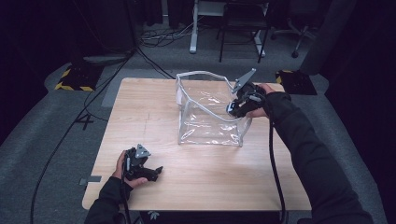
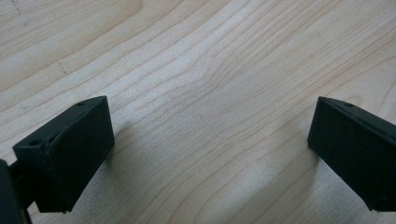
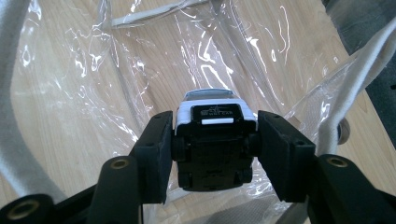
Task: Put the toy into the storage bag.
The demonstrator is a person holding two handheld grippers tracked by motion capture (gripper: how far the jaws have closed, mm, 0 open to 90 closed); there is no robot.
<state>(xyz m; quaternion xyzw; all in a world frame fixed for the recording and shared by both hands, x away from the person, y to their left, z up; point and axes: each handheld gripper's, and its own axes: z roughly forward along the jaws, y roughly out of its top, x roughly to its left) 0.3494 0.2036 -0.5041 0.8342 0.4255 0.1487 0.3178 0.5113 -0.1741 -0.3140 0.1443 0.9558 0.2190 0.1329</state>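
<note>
Nearest the person, the left gripper (image 1: 156, 171) lay low on the pale wooden table (image 1: 154, 116), jaws spread wide over bare wood with nothing between them, seemingly parked so the other hand could work. Farther off, the right gripper (image 3: 212, 140) pinched a small black-and-white toy car (image 3: 212, 135) by its sides, underside facing the camera, nose down. It hung at the open mouth of the clear plastic bag with grey trim (image 1: 205, 123), likely so the car could drop inside.
</note>
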